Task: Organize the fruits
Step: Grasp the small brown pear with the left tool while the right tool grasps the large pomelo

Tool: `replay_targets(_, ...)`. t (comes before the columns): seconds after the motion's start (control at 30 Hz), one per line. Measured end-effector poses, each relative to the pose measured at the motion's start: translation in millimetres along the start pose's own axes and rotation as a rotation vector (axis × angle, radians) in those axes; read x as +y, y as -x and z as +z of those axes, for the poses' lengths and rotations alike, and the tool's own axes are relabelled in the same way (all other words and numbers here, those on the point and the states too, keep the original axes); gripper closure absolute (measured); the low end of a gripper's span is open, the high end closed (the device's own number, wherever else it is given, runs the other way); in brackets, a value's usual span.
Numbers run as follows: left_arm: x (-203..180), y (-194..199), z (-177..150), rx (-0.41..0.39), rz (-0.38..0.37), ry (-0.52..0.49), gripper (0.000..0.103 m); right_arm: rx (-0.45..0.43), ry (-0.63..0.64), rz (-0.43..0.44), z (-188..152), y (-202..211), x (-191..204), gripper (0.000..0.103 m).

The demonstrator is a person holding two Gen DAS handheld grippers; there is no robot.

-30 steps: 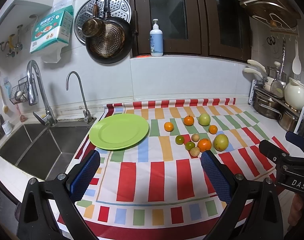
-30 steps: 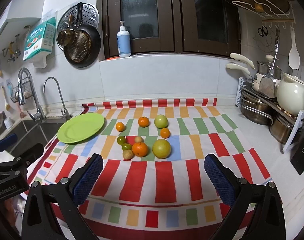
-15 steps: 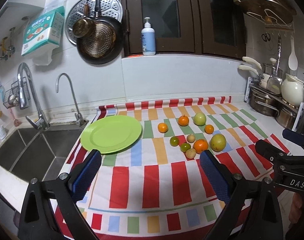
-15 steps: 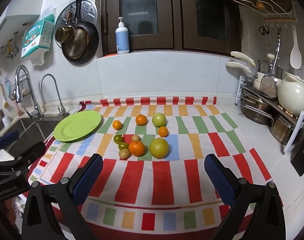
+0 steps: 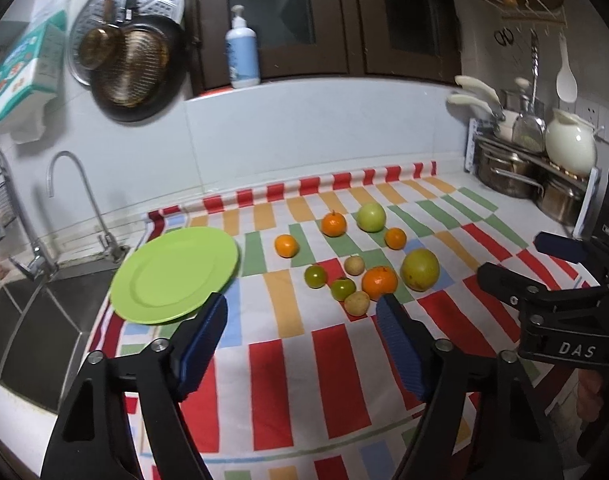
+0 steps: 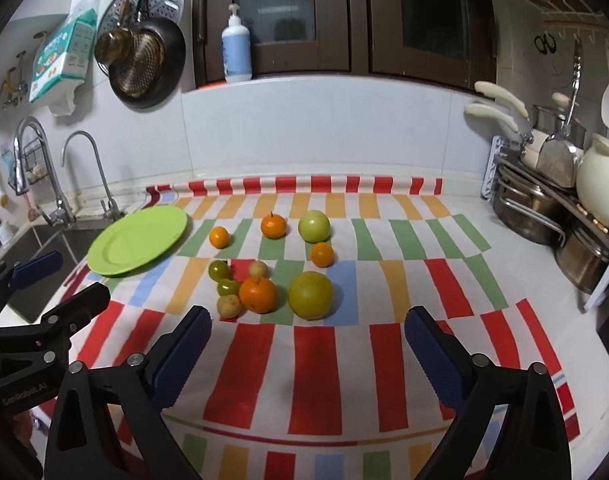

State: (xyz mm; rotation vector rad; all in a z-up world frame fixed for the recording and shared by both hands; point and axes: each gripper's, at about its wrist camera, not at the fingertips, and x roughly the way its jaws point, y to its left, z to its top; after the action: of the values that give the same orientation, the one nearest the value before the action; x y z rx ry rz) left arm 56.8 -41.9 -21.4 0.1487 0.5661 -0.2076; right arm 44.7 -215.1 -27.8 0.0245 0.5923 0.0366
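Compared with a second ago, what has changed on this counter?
Both grippers have come closer to the fruit. The left gripper has just been closing its jaws partway, with nothing between them; the right gripper narrowed slightly, also empty. The green plate and fruit lie where they were.

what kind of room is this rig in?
A home kitchen counter, most likely: a sink with taps at the left, pans hanging on the tiled wall, and a rack of pots at the right. Fruit lies on a striped cloth.
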Motion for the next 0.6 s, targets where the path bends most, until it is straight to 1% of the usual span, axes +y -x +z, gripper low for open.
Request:
replay_targets(0.03,-1.6,-4.5,0.0,0.005,-0.007,-0.006,0.031,0.007,0.0,0.003,0.1,-3.8,-1.3,0.007)
replay_targets(0.1,-4.8,-14.2,0.4,0.02,-0.024,-0.018,0.034,0.023,0.003,0.005,0.9,-12.6,-3.6,0.009)
replay_targets(0.13,-6.1,-19.0,0.3,0.026,-0.033,-0.023,0.034,0.032,0.006,0.01,1.3,-17.6,-4.5,0.012)
replay_targets(0.37,-16.6,-56.4,2.2,0.078,-0.078,-0.062,0.04,0.091,0.029,0.03,3.5,-52.7,-8.8,0.019)
replay_targets(0.47,-18.9,-73.7,2.5,0.11,-0.097,-0.071,0.044,0.116,0.036,0.044,4.3,-67.6,-10.2,0.022)
replay_targets(0.53,-20.0,-85.9,2.0,0.138,-0.115,-0.076,0.05,0.135,0.04,0.051,4.4,-77.5,-11.8,0.024)
replay_targets(0.6,-21.6,-93.8,0.8,0.159,-0.127,-0.079,0.051,0.153,0.042,0.063,4.6,-86.6,-12.5,0.025)
